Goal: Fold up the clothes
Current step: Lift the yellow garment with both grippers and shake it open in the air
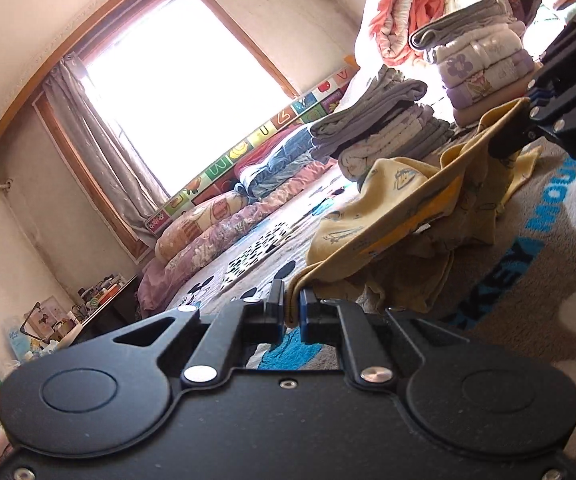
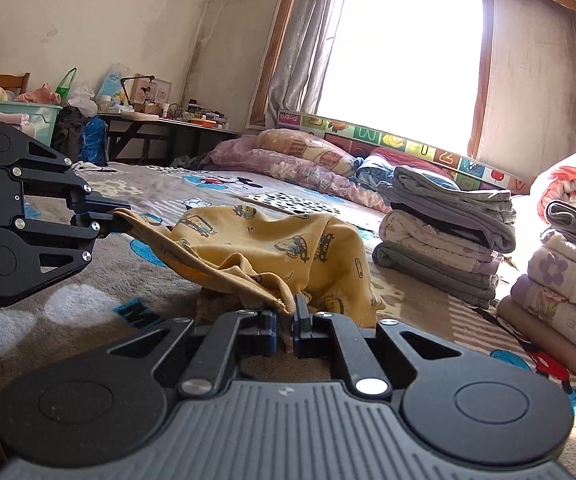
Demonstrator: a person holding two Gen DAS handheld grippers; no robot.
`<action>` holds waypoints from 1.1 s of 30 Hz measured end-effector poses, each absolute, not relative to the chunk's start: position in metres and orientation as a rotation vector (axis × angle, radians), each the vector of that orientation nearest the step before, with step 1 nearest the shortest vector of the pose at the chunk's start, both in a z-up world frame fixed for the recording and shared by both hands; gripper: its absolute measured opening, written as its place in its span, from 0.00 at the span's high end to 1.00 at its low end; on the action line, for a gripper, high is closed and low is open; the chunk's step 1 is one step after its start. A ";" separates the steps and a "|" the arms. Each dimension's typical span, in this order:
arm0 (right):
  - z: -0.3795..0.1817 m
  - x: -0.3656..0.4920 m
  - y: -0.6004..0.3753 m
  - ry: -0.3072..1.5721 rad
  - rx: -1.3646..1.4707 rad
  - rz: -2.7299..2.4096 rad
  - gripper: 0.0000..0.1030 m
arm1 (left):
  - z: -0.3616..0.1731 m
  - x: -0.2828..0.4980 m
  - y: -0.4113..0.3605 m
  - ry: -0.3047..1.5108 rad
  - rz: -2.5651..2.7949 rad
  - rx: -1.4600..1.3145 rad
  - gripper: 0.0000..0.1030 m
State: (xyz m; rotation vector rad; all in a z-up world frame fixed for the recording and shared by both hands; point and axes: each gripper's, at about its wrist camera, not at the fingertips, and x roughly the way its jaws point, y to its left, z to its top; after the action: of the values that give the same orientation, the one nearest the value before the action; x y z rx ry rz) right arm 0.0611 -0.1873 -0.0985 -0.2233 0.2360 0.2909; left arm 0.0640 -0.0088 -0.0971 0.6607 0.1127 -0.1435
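We see a bright wood-framed window [image 2: 403,40] flooding the room with daylight, a grey curtain [image 2: 295,36] drawn to its side. Stained plaster walls [image 2: 88,12] surround a cartoon-printed carpet [image 2: 68,304]. A cluttered dark desk [image 2: 168,124] stands against the wall.

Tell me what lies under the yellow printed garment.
Under the yellow printed garment, held by both grippers, the grey cartoon-print blanket shows around it. Whatever sits beneath its bunched middle is covered.

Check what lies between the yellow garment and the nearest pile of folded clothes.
Bare patterned blanket only, seen in the right wrist view: nothing sits between the yellow garment and the pile of folded clothes.
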 end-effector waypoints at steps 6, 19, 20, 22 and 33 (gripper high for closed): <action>-0.063 0.032 -0.195 0.157 -0.231 0.284 0.92 | -0.058 0.042 -0.006 0.073 -0.145 0.559 0.93; 0.019 0.020 -0.212 0.037 -0.259 0.272 0.92 | 0.027 0.038 -0.014 -0.037 -0.136 0.526 0.93; 0.026 0.020 -0.213 0.026 -0.267 0.269 0.92 | 0.033 0.036 -0.014 -0.051 -0.133 0.536 0.93; 0.040 0.020 -0.216 0.004 -0.282 0.262 0.92 | 0.044 0.033 -0.015 -0.077 -0.129 0.551 0.93; 0.098 0.004 -0.222 -0.090 -0.399 0.258 0.92 | 0.080 0.010 -0.005 -0.179 -0.101 0.616 0.93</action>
State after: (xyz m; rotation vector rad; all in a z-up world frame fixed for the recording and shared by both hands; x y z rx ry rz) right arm 0.0038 -0.2222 0.0976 -0.3992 -0.0898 0.2581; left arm 0.0101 -0.0049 0.0802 0.6162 -0.1790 -0.1013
